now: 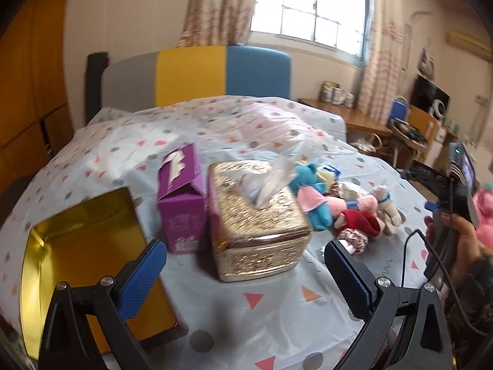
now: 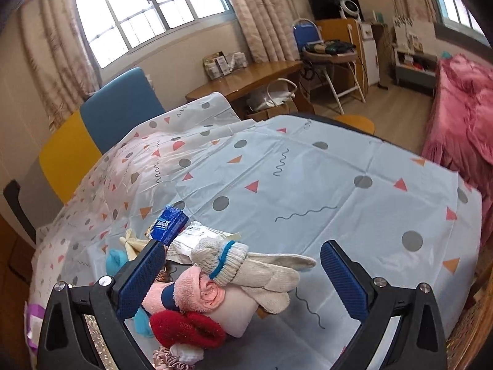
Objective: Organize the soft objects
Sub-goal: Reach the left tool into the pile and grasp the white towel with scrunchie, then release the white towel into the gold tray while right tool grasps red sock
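A heap of soft things lies on the patterned bed cover: a blue plush toy (image 1: 311, 191), red socks (image 1: 357, 220), pink socks (image 1: 363, 203), cream knit gloves (image 1: 386, 205) and a pink scrunchie (image 1: 354, 237). In the right wrist view the gloves (image 2: 258, 268), pink socks (image 2: 197, 289), red socks (image 2: 188, 328) and scrunchie (image 2: 166, 356) lie close below my right gripper (image 2: 243, 280), which is open just above them. My left gripper (image 1: 246, 277) is open in front of a gold tissue box (image 1: 255, 215). An open gold tin (image 1: 89, 262) sits at the left.
A purple carton (image 1: 181, 200) stands between the tin and the tissue box. A blue tissue pack (image 2: 169, 223) and a white packet (image 2: 197, 239) lie behind the heap. The bed cover (image 2: 308, 185) stretches right. A hand (image 1: 462, 240) holds the other gripper. A wooden desk (image 2: 246, 77) and pink bedding (image 2: 462, 108) lie beyond.
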Available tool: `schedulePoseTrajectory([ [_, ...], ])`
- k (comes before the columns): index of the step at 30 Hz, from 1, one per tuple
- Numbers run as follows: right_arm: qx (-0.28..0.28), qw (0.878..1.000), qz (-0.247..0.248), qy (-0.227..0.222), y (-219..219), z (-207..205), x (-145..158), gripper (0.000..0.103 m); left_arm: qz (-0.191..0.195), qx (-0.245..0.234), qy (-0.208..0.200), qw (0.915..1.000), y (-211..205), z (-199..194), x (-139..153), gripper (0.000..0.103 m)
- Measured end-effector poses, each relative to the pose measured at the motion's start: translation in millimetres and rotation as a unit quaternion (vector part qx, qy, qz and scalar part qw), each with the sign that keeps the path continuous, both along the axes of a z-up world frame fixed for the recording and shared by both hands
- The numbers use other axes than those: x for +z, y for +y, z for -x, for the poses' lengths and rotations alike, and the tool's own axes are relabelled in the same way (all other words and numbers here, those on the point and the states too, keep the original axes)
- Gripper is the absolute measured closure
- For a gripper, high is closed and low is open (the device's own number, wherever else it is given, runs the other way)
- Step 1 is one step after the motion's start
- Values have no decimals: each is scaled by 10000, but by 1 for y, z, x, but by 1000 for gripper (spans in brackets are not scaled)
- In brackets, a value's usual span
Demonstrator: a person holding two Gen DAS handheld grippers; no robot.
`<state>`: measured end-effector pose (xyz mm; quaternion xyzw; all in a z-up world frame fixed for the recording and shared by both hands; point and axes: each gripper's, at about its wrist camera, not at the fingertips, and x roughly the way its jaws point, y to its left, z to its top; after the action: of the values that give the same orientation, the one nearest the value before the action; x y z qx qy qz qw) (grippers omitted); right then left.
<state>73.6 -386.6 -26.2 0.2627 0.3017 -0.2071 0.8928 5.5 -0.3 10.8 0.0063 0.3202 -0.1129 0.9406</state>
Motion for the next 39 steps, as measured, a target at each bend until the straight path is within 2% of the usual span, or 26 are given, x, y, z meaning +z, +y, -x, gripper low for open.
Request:
schedulePoseTrajectory([
  [4,2,9990,-455,-6,-9,1,-6,0,-107,-639,-44,9979,-24,-8,12,0],
  [10,-74,9948,-1017,53,-22,4,-17,0,-621,-1737,114,9828,-89,-30,9,3],
  [13,-80,9919,-1266,21,-27,5,-21,0,-802,-2112,394,9733,-124,-42,-6,11],
  [17,-144,9897,-1427,-29,-32,9,-22,0,-1147,-2471,773,9591,-166,-56,-39,26],
  [20,-124,9878,-1552,-46,-34,8,-25,0,-1376,-2549,1012,9518,-187,-67,-67,28],
  [23,-29,9875,-1576,-34,-32,5,-25,0,-1607,-2507,1132,9479,-199,-78,-88,28],
  [27,26,9872,-1590,-79,-32,4,-24,0,-1724,-2494,1186,9455,-213,-91,-105,29],
  [28,33,9869,-1610,-81,-32,4,-24,0,-1745,-2521,1253,9436,-215,-94,-110,34],
  [29,37,9866,-1627,-79,-32,3,-24,0,-1698,-2564,1366,9417,-215,-95,-115,63],
  [30,41,9865,-1638,-61,-32,3,-25,0,-1562,-2600,1549,9402,-213,-96,-119,64],
  [32,89,9857,-1681,-9,-31,0,-26,1,-1370,-2545,1454,9462,-203,-89,-118,64],
  [35,366,9852,-1670,91,-24,-8,-27,13,-1145,-2527,1369,9509,-184,-73,-111,65],
  [37,700,9836,-1654,186,-14,-16,-28,30,-1055,-2478,1353,9535,-173,-66,-108,65],
  [39,1163,9795,-1598,386,1,-28,-30,35,-951,-2412,1339,9565,-162,-59,-105,65],
])
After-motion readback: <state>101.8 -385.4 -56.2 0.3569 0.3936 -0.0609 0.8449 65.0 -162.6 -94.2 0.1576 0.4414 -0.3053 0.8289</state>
